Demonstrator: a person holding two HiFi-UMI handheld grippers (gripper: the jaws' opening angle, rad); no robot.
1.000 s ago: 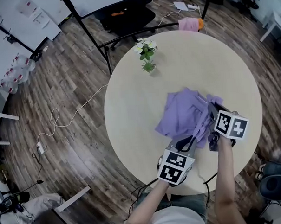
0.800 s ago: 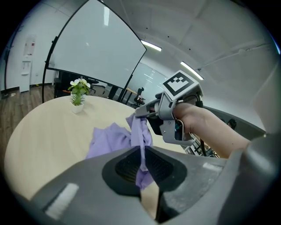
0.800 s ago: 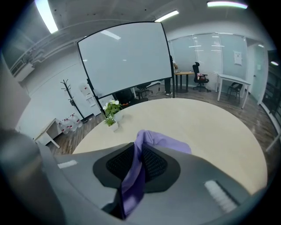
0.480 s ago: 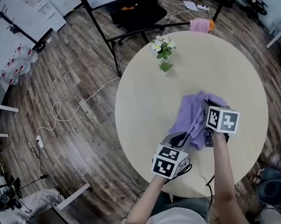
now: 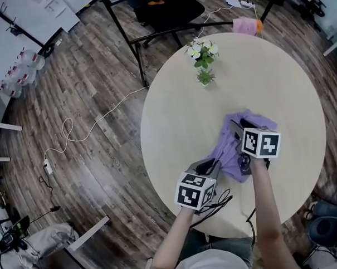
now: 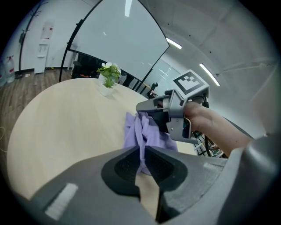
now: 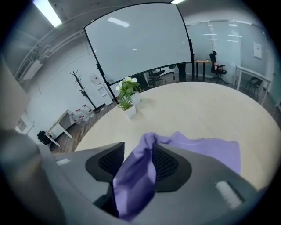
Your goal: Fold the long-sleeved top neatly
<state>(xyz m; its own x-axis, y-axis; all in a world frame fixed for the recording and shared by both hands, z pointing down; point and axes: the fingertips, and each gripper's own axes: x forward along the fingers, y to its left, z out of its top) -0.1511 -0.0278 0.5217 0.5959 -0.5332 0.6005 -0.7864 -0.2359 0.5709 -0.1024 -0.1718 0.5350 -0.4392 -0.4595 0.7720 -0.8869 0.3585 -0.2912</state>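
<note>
Between the jaws of the left gripper runs a thin bunched strip of the purple long-sleeved top. These jaws stand almost together and pinch it, and the cloth leads forward and up out of them. Just ahead of those jaws, a little to their right, the fabric reaches the right gripper. Its jaws have just been opening and now stand well apart. A fold of the top hangs loose between them and drapes down toward the gripper's body, so it is slack rather than clamped.

Beyond the right jaws the rest of the garment spreads out to their right as a rumpled sheet, lying on the pale round surface. Both grippers sit close together over the near side of that surface, each tilted downward, with the top heaped under and between them.

Farther out in front of both pairs of jaws, well apart from the cloth, stands a small potted plant with white flowers. At the far rim lies a pink bundle. Off to the left of the left jaws, beyond the surface's edge, a white cable loops across the wooden floor.
</note>
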